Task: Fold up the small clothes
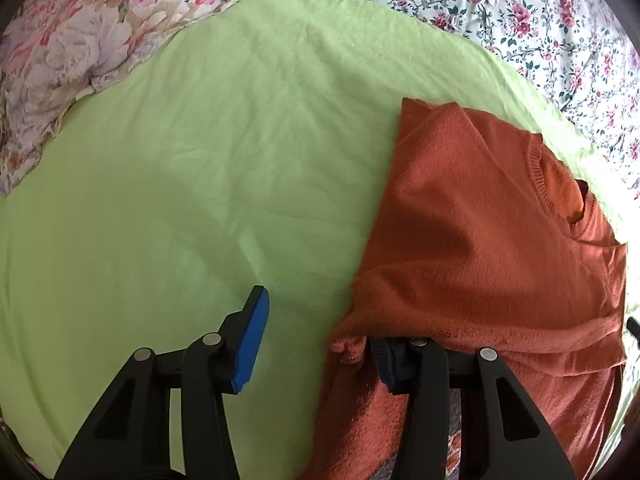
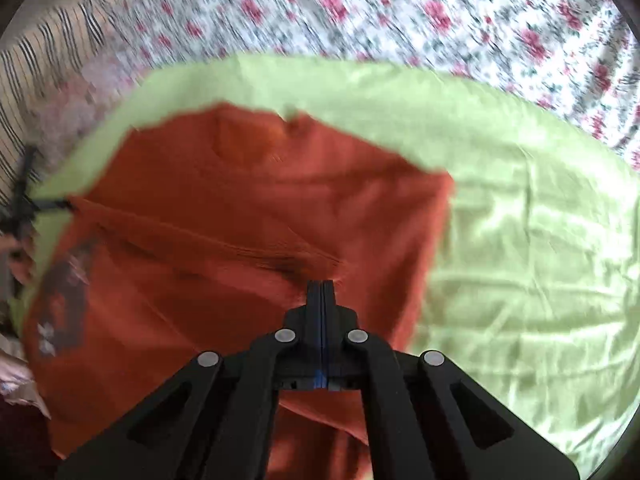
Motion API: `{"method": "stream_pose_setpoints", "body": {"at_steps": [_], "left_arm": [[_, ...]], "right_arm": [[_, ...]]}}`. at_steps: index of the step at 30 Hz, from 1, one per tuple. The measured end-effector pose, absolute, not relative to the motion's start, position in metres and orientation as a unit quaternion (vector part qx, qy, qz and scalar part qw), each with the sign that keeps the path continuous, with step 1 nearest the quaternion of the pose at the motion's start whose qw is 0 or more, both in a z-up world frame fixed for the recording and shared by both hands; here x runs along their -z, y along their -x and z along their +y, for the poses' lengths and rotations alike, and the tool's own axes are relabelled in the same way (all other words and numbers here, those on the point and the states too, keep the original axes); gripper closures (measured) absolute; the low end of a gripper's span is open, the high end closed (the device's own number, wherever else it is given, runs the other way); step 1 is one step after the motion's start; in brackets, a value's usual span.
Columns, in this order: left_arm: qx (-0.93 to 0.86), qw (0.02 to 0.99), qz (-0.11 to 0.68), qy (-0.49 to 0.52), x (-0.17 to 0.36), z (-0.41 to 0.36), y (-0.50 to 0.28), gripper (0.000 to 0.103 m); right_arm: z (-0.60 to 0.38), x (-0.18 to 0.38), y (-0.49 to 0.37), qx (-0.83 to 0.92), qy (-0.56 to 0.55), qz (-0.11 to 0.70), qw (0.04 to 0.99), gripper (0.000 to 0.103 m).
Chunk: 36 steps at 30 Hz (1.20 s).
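The left gripper [image 1: 316,344] points steeply down at the bed, its jaws standing apart: one blue-padded finger [image 1: 250,344] hangs free over the green sheet [image 1: 200,180], the other is tucked under the edge of the orange sweater [image 1: 480,240], whose cloth drapes over it. The right gripper [image 2: 322,292] also angles downward, its jaws closed tight together, the tips at a pucker in the sweater's fabric. The sweater lies partly folded on the green sheet, collar away from the grippers. Beyond the sheet spreads a floral bedcover [image 1: 520,8].
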State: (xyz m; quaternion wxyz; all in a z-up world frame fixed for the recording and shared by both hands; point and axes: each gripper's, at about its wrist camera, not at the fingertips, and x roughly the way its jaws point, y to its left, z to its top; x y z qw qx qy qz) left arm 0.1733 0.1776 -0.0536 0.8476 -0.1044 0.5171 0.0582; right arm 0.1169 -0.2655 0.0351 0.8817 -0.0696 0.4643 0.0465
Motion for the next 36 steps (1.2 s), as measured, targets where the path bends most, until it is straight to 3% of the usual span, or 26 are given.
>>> {"method": "stream_pose_setpoints", "body": {"at_steps": [6, 9, 11, 12, 13, 18, 27, 36], "left_arm": [[-0.033, 0.848, 0.523, 0.081, 0.049, 0.172, -0.156, 0.054], [0.006, 0.853, 0.512, 0.104, 0.035, 0.175, -0.142, 0.054], [0.033, 0.862, 0.492, 0.117, 0.018, 0.175, -0.135, 0.054], [0.040, 0.865, 0.486, 0.119, 0.012, 0.175, -0.135, 0.053], [0.043, 0.867, 0.482, 0.119, 0.006, 0.174, -0.138, 0.051], [0.029, 0.870, 0.475, 0.125, -0.003, 0.171, -0.177, 0.050], [0.039, 0.858, 0.500, 0.113, 0.017, 0.149, -0.258, 0.045], [0.021, 0.842, 0.530, 0.100, 0.040, 0.151, -0.291, 0.043]], "right_arm": [[-0.292, -0.023, -0.101, -0.029, -0.038, 0.497, 0.867, 0.102], [-0.297, -0.025, -0.100, -0.033, -0.123, 0.498, 0.858, 0.096], [-0.296, -0.026, -0.100, -0.038, -0.173, 0.487, 0.855, 0.076], [-0.294, -0.026, -0.100, -0.043, -0.196, 0.481, 0.854, 0.056], [-0.293, -0.025, -0.101, -0.042, -0.219, 0.474, 0.852, 0.046], [-0.293, -0.017, -0.117, -0.007, -0.299, 0.465, 0.834, 0.046], [-0.260, -0.034, -0.140, -0.093, -0.231, 0.436, 0.865, 0.046], [-0.247, 0.008, -0.130, -0.109, -0.163, 0.589, 0.784, 0.047]]}}
